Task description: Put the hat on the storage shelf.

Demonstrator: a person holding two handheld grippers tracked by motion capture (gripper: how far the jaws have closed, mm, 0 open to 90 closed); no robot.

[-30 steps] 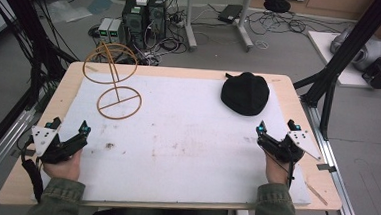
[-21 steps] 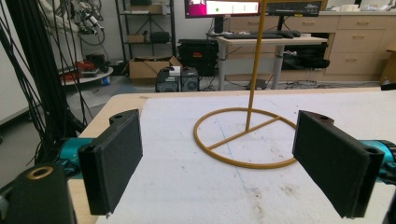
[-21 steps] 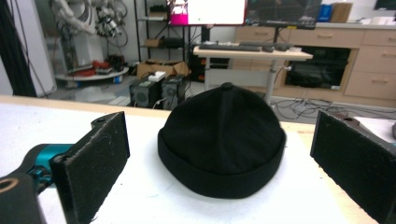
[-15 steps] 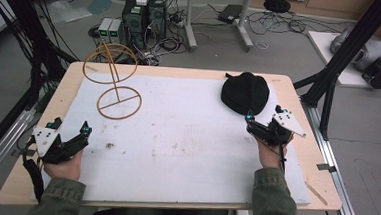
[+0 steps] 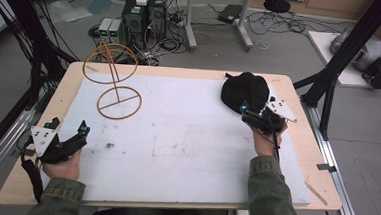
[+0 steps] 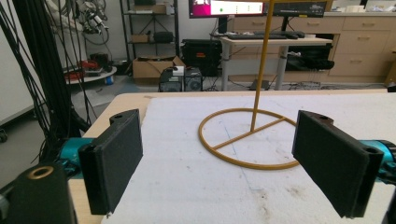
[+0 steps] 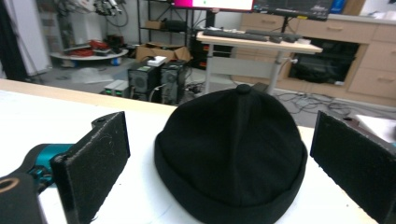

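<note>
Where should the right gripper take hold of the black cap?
Probably the folded brim on the near edge of the black cap, coming in low from the person's side. The right gripper already faces it with jaws open either side, and the thick rolled band gives firmer purchase than the soft dome.

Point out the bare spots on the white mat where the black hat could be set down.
The widest bare stretch runs between the wire stand and the hat, down to the near edge. Crowded: the far right corner, where the right hand-held gripper nears the hat.

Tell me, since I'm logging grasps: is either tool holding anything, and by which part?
Nothing is held. The right tool stands open around the black cap, jaws apart from it; the left tool is open over the white mat.
</note>
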